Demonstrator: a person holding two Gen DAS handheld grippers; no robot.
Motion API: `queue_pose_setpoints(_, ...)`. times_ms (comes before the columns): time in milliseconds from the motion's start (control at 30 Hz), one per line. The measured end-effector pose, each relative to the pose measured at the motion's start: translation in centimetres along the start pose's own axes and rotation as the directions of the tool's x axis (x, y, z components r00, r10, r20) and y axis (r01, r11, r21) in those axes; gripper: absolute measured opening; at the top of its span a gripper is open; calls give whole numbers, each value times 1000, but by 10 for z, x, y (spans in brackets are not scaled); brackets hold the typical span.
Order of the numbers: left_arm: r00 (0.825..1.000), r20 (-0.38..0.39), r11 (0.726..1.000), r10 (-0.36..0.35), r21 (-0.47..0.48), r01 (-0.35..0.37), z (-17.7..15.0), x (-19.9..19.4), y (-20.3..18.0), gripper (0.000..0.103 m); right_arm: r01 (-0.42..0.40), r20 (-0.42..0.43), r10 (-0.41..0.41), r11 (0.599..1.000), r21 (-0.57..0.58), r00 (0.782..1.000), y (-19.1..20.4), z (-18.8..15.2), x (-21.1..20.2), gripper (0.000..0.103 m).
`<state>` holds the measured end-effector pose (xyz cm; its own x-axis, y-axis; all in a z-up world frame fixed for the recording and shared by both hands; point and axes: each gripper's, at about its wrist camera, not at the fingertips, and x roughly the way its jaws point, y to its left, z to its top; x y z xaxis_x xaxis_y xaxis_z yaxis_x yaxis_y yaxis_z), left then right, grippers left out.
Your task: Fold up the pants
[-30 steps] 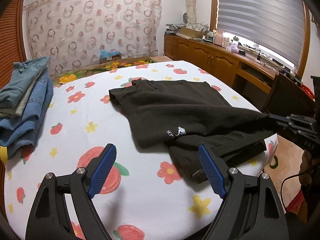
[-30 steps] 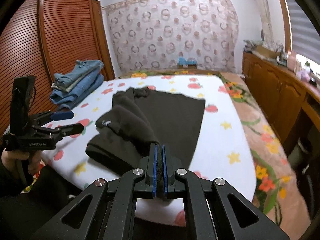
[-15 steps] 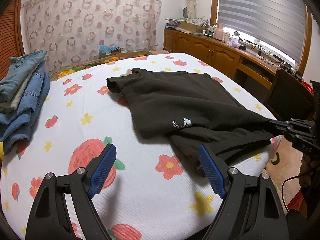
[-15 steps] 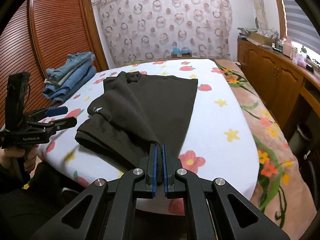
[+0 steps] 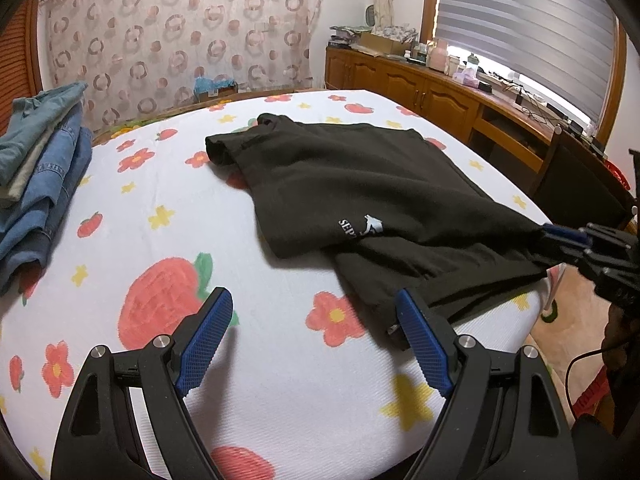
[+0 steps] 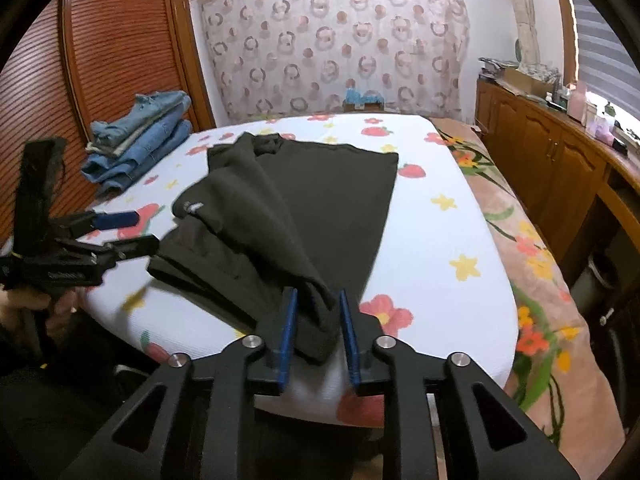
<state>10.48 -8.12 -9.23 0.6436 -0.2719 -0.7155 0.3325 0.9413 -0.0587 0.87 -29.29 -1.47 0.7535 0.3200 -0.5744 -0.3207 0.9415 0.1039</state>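
Black pants (image 6: 296,208) corner released: right claw (image 6: 318,336) just parted; left claw (image 5: 312,344) wide.

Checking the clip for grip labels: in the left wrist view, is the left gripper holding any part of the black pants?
No. The left gripper stands wide open over the flowered bedsheet, with the black pants lying beyond its fingers.

Left wrist view sits low at bed's (image 5: 280,400) near edge, angled down, facing patterned curtain (image 5: 180,32) and window cabinets (image 5: 420,88); right wrist view looks from adjacent corner toward louvred wardrobe (image 6: 112,52); both share black pants (image 5: 360,184), folded jeans stack (image 6: 140,140).
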Motion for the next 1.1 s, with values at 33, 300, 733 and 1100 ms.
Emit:
queue_pose_setpoints(33,1000,-2,1000,0,-1,0,0,0,0,85,3,6,-3,1000,-3,1000,1,1,-1,26)
queue_pose_setpoints(300,1000,-11,1000,-9,-10,9,-3,1,3,85,4,41,-3,1000,-17,999,6,11,-3,37)
queue_pose_setpoints(733,998,62,999,12,-46,-9,6,-26,25,85,-53,41,57,996,-77,998,29,31,18,38)
queue_pose_setpoints(1100,995,85,995,58,-83,-50,4,-31,57,85,-131,-14,131,976,-172,991,62,58,68,39)
